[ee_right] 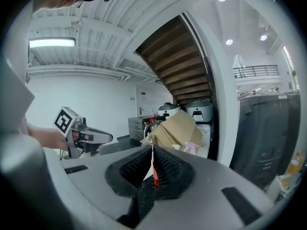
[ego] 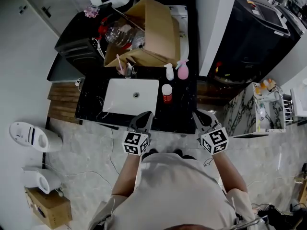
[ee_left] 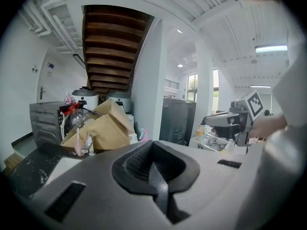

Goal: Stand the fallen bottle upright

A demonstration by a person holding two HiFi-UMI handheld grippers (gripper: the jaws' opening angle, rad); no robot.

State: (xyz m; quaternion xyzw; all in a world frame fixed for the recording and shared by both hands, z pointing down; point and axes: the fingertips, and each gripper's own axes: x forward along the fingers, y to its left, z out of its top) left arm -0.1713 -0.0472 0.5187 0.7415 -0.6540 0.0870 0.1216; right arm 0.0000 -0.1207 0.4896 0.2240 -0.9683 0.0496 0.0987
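Observation:
A small red bottle (ego: 166, 93) with a white cap stands upright on the black counter (ego: 184, 109), just right of the white sink (ego: 115, 107). Both grippers hover at the counter's near edge, short of the bottle. My left gripper (ego: 145, 115) is in front of the sink, and its jaws (ee_left: 153, 159) meet in a dark seam with nothing held. To the right and nearer than the bottle, my right gripper (ego: 197, 115) holds nothing. Its jaws (ee_right: 152, 164) are closed to a thin slit. Through the slit a strip of the red bottle (ee_right: 154, 175) shows far ahead.
Behind the sink a tipped cardboard box (ego: 156, 30) holds a large clear bottle (ego: 120, 35). A white pump bottle (ego: 169, 72) and a pink spray bottle (ego: 183, 70) stand at the back right. A black appliance (ego: 76, 49) sits at the far left. A white pillar (ego: 216, 23) rises on the right.

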